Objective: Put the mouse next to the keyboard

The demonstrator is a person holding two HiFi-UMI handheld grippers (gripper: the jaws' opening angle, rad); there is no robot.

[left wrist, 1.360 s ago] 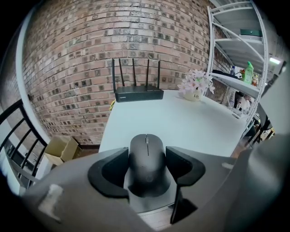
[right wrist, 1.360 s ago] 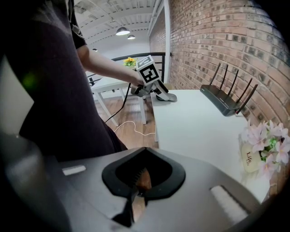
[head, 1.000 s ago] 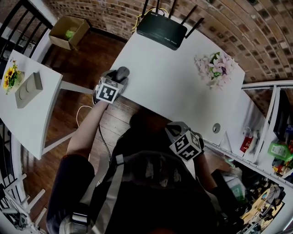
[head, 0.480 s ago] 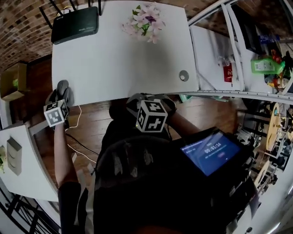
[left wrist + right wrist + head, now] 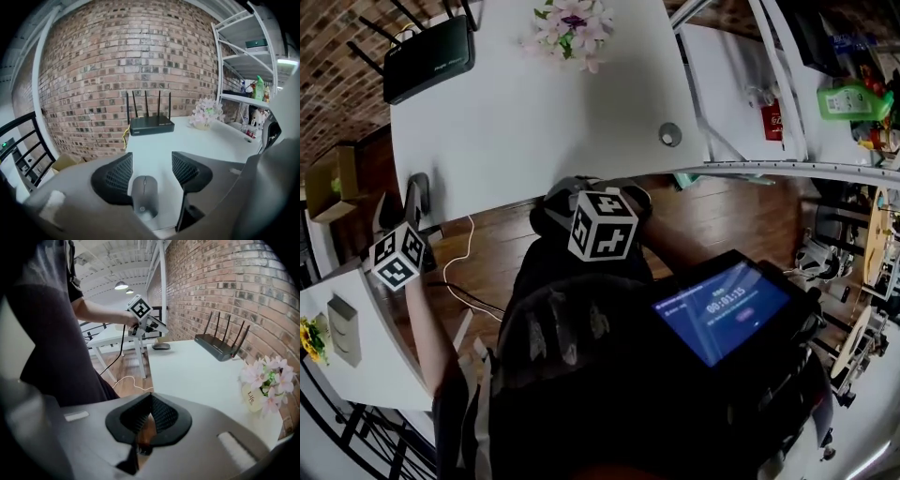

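A grey mouse [image 5: 144,197] lies on the white table [image 5: 544,122] at its near-left corner, right by the edge. My left gripper [image 5: 150,171] is open, one jaw on each side of the mouse with a gap to both. In the right gripper view the mouse [image 5: 161,346] sits just under the left gripper [image 5: 157,330]. My right gripper [image 5: 149,420] is shut and empty, held off the table's near edge by the person's body; its marker cube [image 5: 602,225] shows in the head view. No keyboard shows in any view.
A black router [image 5: 428,61] with antennas stands at the table's far-left corner. A pot of pink flowers [image 5: 572,21] stands at the far side, with a cable grommet [image 5: 670,135] near the right edge. A small side table [image 5: 337,319] is at the left, shelving [image 5: 825,84] at the right.
The head camera has swung round, so the table now sits higher and further left. The left gripper's cube has drawn back slightly from the table corner. The mouse stays there.
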